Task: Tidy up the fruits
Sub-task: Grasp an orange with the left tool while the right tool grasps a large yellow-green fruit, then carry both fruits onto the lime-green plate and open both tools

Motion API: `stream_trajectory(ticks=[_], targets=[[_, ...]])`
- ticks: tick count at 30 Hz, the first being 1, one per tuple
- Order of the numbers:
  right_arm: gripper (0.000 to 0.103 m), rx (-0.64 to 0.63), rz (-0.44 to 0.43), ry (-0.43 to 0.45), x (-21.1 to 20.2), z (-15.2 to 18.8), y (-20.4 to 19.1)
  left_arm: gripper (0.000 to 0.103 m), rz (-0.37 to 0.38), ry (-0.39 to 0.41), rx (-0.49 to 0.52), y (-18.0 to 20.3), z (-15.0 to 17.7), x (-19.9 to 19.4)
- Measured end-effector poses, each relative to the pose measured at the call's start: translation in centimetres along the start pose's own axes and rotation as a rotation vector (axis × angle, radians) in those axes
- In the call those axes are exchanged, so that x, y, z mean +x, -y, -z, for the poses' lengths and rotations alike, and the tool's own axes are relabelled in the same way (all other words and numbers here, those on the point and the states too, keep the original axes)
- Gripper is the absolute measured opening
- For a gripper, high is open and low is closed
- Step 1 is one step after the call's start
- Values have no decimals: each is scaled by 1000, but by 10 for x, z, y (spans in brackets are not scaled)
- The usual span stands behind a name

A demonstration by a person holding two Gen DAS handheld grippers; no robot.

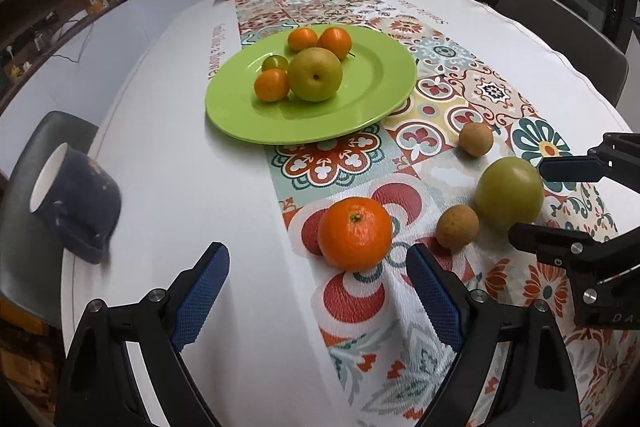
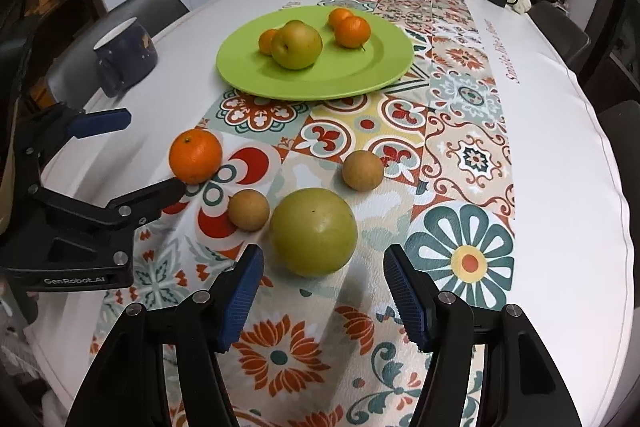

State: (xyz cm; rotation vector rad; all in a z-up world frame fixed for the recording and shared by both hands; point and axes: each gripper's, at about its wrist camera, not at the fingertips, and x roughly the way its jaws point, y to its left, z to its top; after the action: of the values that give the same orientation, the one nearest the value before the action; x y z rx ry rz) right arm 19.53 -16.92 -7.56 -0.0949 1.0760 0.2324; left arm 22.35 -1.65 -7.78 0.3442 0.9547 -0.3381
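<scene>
Nearest, the left tool [image 1: 318, 291] stands with its blue pads spread wide and nothing between them, just short of an orange [image 1: 355, 234] lying on the patterned runner [image 1: 404, 343]. To the right, the right tool [image 2: 323, 293] is likewise spread and empty, with a large green fruit [image 2: 313, 231] just beyond its tips. Two small brown fruits [image 2: 248, 209] [image 2: 363, 171] lie near it. Farther on, a green plate [image 2: 360, 75] on the surface [image 1: 168, 179] holds a yellow-green pear [image 2: 296, 45] and several small oranges [image 2: 352, 31]. A dark mug [image 1: 76, 203] lies at far left.
</scene>
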Motion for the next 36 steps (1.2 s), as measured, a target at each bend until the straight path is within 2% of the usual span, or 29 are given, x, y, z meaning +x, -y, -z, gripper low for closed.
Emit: stream_trajectory(ticks=[5, 8, 10, 11, 13, 15, 29, 36], targets=[[59, 6, -18, -12, 9, -4, 2, 81, 21, -10, -13, 0, -7, 11], [56, 10, -37, -11, 12, -6, 2, 73, 60, -10, -33, 0, -10, 14], [51, 11, -50, -11, 13, -7, 2, 64, 78, -16, -50, 0, -11, 17], [51, 10, -52, -8, 13, -7, 1, 61, 87, -21, -56, 0, -11, 18], [51, 9, -54, -3, 14, -7, 1, 48, 95, -24, -62, 1, -11, 19], [50, 9, -56, 4, 14, -8, 1, 42, 120, -20, -72, 2, -11, 19], [49, 24, -76, 24, 12, -5, 4, 41, 77, 13, -87, 3, -10, 3], [49, 16, -56, 94, -10, -14, 5, 41, 61, 51, -99, 0, -16, -14]])
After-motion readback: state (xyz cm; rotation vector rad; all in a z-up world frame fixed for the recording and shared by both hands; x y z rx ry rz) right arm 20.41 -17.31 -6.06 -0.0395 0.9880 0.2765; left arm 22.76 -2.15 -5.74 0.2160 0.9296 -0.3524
